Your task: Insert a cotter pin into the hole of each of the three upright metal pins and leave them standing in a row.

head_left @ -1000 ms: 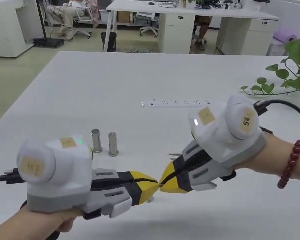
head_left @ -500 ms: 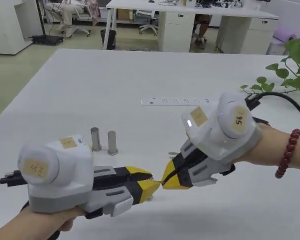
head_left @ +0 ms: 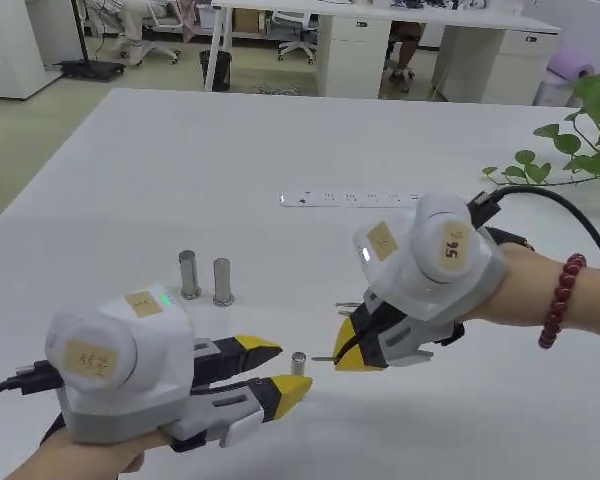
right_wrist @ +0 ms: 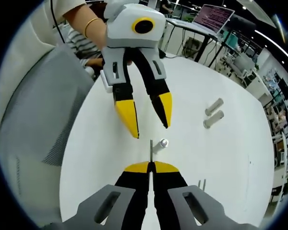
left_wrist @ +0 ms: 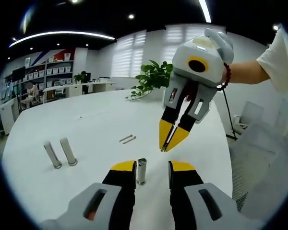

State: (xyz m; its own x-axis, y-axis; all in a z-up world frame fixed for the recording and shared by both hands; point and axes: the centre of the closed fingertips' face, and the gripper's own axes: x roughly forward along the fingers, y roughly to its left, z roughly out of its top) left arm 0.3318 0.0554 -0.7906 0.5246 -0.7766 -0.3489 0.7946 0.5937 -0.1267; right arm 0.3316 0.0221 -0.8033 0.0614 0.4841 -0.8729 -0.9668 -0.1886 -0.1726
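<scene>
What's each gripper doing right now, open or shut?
Left gripper: open, jaws either side of the upright metal pin, not gripping it.
Right gripper: shut on the cotter pin.

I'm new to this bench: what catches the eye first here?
Two yellow-tipped grippers face each other low in the head view: the left gripper stands open on either side of an upright metal pin, while the right gripper, shut on a thin cotter pin, points it at that pin. Two more metal pins stand behind, to the left.
</scene>
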